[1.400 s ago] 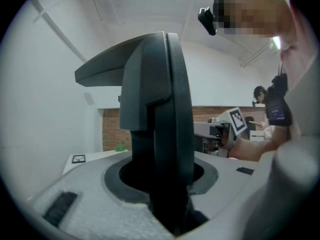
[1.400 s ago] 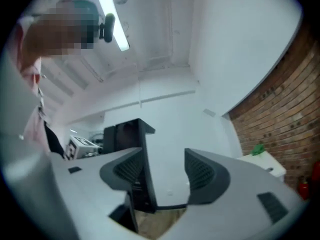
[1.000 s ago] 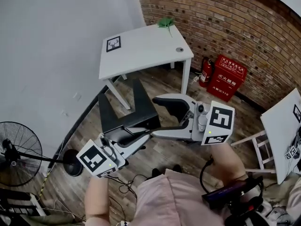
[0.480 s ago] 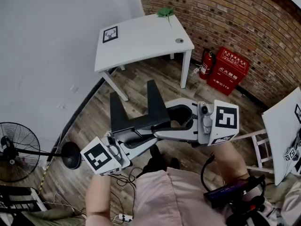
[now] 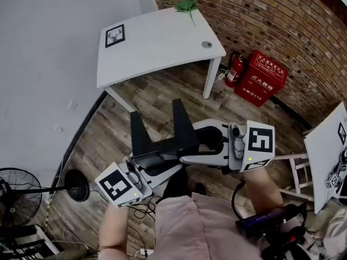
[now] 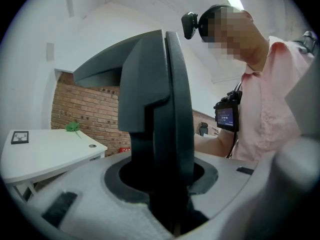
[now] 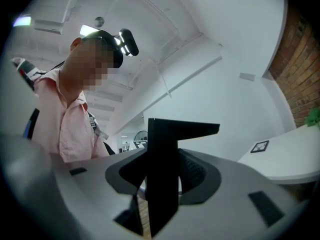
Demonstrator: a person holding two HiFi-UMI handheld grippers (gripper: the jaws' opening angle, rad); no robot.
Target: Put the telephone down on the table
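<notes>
Telephone: not seen in any view, neither on the desk (image 5: 157,47) nor in a claw, so its bearing and long axis cannot be given; left claw (image 6: 165,59) jaws pressed together on nothing; right claw (image 7: 167,134) likewise closed and empty; both held side by side above the wooden floor (image 5: 108,140), desk ahead of them and well apart, neither claw clearly nearer; desk carries only a picture (image 5: 114,36), a green sprig (image 5: 186,5) and a small round object (image 5: 206,44); against a second ago, desk shows larger and further left in the head view, so the person has probably moved toward it.
</notes>
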